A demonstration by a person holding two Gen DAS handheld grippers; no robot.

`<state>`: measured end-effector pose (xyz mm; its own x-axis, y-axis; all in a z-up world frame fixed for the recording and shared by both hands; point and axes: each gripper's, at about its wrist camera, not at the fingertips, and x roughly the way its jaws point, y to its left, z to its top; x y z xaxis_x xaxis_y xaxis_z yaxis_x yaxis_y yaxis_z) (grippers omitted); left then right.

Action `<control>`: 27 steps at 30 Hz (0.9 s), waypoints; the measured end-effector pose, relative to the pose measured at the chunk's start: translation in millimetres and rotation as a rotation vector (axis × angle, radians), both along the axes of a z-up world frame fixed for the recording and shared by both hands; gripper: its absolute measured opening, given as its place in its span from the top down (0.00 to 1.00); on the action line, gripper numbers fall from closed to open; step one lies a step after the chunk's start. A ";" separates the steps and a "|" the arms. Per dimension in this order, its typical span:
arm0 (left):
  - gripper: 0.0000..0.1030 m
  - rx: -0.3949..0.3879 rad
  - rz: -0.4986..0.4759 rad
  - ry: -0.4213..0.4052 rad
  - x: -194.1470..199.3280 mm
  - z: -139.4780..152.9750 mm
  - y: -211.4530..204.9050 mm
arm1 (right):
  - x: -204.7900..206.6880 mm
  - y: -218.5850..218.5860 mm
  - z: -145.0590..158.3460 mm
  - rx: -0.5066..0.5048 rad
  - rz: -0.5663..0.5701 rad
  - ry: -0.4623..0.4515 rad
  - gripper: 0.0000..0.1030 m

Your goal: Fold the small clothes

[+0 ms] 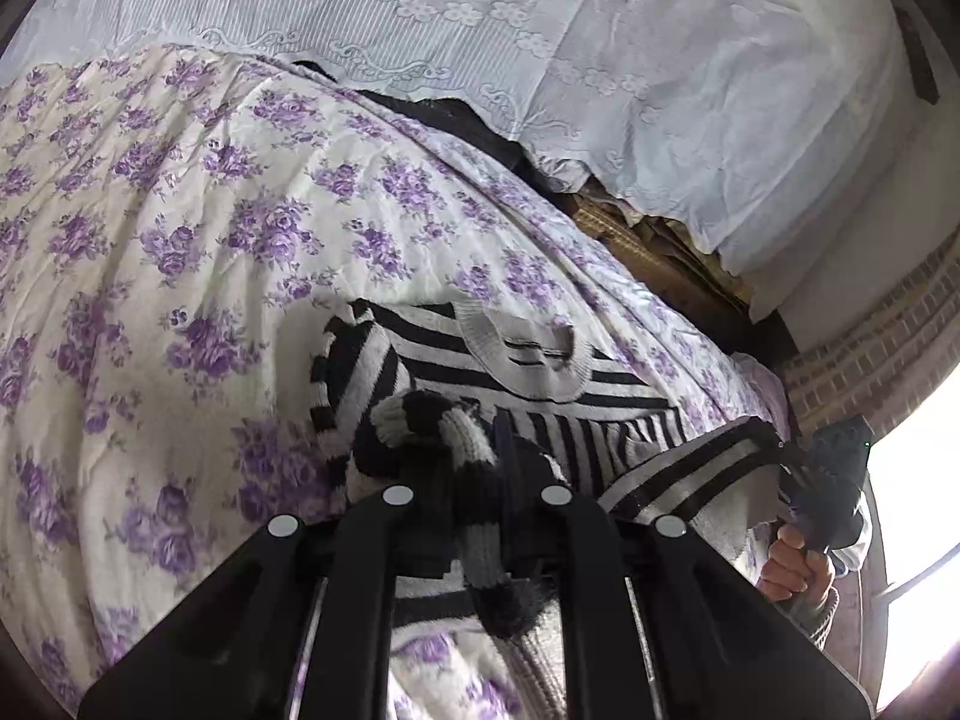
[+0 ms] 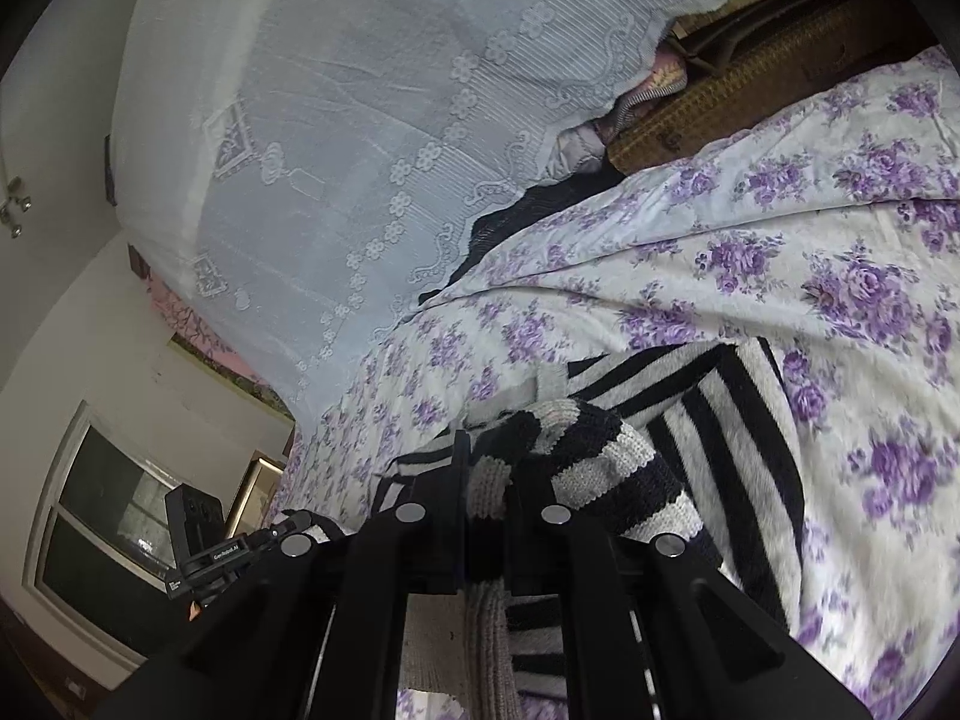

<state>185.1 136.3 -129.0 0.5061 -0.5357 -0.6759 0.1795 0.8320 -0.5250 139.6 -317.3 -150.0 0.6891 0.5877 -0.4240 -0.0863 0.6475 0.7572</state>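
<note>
Two grippers I hold are both clamped on the fuzzy black-and-grey striped sweater (image 1: 540, 384): my left gripper (image 1: 474, 474) pinches a bunched ribbed edge, my right gripper (image 2: 486, 480) another knitted fold. Beyond them the sweater lies across the purple-flowered bedsheet (image 1: 180, 210), its ribbed collar pointing away from me, toward the white lace cloth (image 1: 540, 30) hanging behind.
</note>
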 end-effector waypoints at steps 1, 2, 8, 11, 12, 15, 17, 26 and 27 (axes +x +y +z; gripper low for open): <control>0.91 0.001 0.005 0.007 5.1 -4.6 -0.8 | 4.1 -0.8 -3.4 0.000 -0.002 0.006 0.92; 0.91 0.002 0.011 0.014 10.3 -9.9 -1.3 | 9.3 -2.6 -8.9 0.000 -0.007 0.014 0.92; 0.91 -0.014 0.047 0.058 33.3 -47.2 2.6 | 28.5 -16.0 -45.4 0.021 -0.043 0.079 0.92; 0.91 -0.032 0.064 0.074 39.8 -62.4 6.3 | 36.3 -21.8 -62.7 0.028 -0.056 0.111 0.92; 0.91 -0.039 0.071 0.077 41.8 -65.8 7.4 | 40.3 -22.3 -67.9 0.026 -0.058 0.122 0.92; 0.91 -0.049 0.083 0.077 46.5 -64.0 7.8 | 49.9 -20.8 -73.1 0.016 -0.068 0.136 0.92; 0.91 -0.047 0.088 0.065 50.9 -58.2 6.9 | 55.4 -20.2 -69.0 0.010 -0.067 0.128 0.92; 0.84 -0.188 0.108 0.158 64.7 -80.0 23.5 | 68.5 -44.6 -96.7 0.262 -0.062 0.180 0.67; 0.83 -0.203 0.114 0.146 61.1 -75.3 26.8 | 66.3 -47.8 -94.1 0.277 -0.067 0.174 0.65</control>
